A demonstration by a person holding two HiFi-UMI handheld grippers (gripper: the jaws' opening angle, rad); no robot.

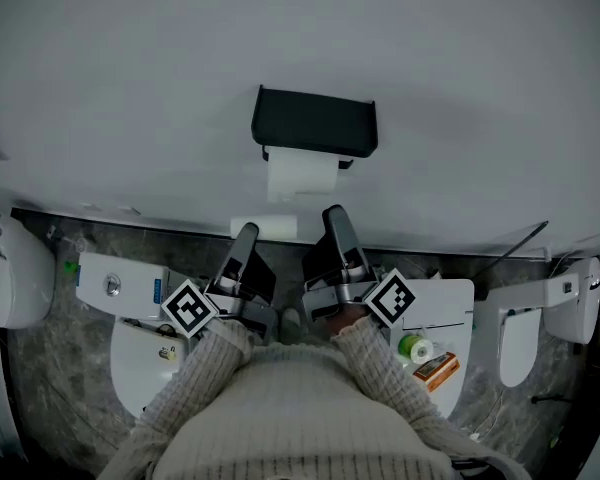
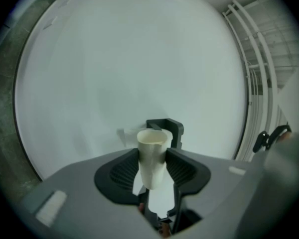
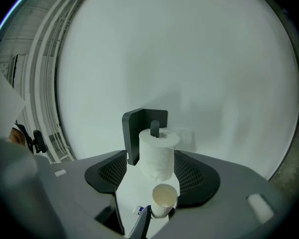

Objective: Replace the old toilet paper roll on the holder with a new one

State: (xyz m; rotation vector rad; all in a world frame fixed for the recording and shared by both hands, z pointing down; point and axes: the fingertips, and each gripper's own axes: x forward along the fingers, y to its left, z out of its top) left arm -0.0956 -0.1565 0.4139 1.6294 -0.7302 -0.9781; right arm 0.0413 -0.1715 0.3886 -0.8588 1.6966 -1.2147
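A black holder [image 1: 315, 123] hangs on the white wall with a full white roll [image 1: 300, 175] under it. In the right gripper view this roll [image 3: 159, 156] sits on the holder's spindle [image 3: 155, 128]. My right gripper [image 3: 152, 166] is open, its jaws flanking the roll with a gap on one side. My left gripper [image 2: 152, 158] is shut on an empty cardboard core [image 2: 152, 156], held just left of and below the holder [image 2: 167, 129]. In the head view the core [image 1: 263, 228] lies at the left gripper [image 1: 246, 238], beside the right gripper [image 1: 335, 218].
White toilet fixtures stand below on a dark stone floor: one at the left [image 1: 120, 286], and one at the right [image 1: 450, 303] bearing a green tape roll [image 1: 415, 348] and an orange box [image 1: 440, 370]. More white fixtures sit at far left [image 1: 15, 268] and far right [image 1: 540, 313].
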